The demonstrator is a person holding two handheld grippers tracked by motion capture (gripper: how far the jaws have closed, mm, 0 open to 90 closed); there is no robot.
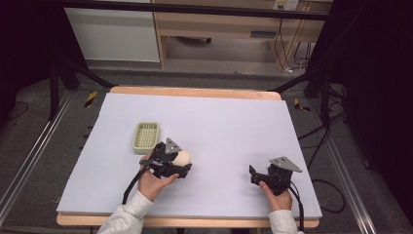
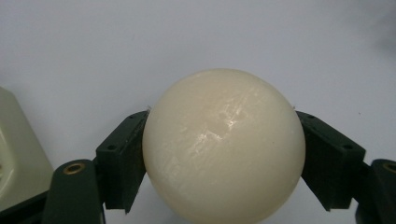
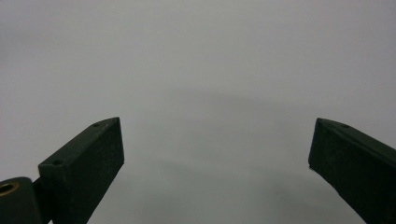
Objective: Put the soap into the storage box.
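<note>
High view: pale lilac table mat (image 1: 219, 126) spans the wooden table | small pale green slatted plastic basket (image 1: 146, 137) lies left of centre, long axis running away from the person | left gripper (image 1: 181, 163) just beside it clamps a smooth cream round ball (image 1: 183, 157), no long axis to tell | right gripper (image 1: 253, 173) gapes wide, holding nothing.

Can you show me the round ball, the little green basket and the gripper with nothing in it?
Cream round ball (image 2: 224, 147), left gripper view, its front.
Pale green plastic basket (image 1: 137, 145), high view, its left rim.
Empty right gripper (image 1: 253, 174), high view, between its fingertips.

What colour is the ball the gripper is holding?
The ball is creamy white and shiny, seen best in the left gripper view, between the left gripper's jaws.
</note>
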